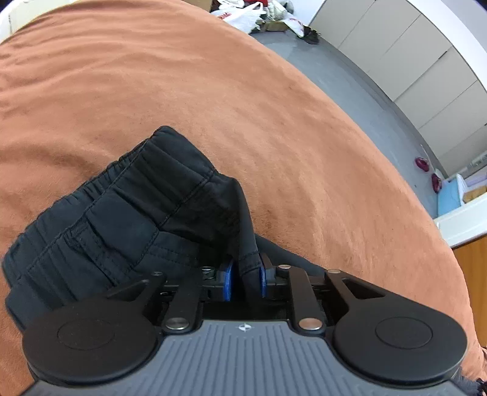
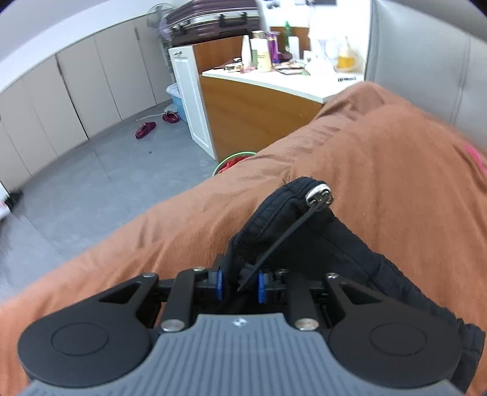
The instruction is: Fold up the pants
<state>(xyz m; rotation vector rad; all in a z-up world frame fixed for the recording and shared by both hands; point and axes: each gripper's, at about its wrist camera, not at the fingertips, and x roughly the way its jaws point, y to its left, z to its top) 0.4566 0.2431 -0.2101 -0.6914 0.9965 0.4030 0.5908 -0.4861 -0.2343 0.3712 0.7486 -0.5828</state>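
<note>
Black pants (image 1: pixel 121 219) lie bunched on an orange blanket (image 1: pixel 213 100), elastic waistband up and to the left in the left wrist view. My left gripper (image 1: pixel 245 281) is open: a fold of the black cloth hangs between its blue pads (image 1: pixel 227 281), close to the right pad and with a dark gap on the left. In the right wrist view my right gripper (image 2: pixel 239 286) is shut on a thick bunch of the pants (image 2: pixel 319 243). A black drawstring with a metal toggle (image 2: pixel 318 195) runs down between those pads.
The orange blanket (image 2: pixel 380 146) covers a bed that drops off to a grey floor (image 2: pixel 91 182). Beyond stand a wooden cabinet with a cluttered white top (image 2: pixel 258 103), a green basket (image 2: pixel 234 160), slippers (image 2: pixel 145 129), cupboards and plastic bags (image 1: pixel 243 13).
</note>
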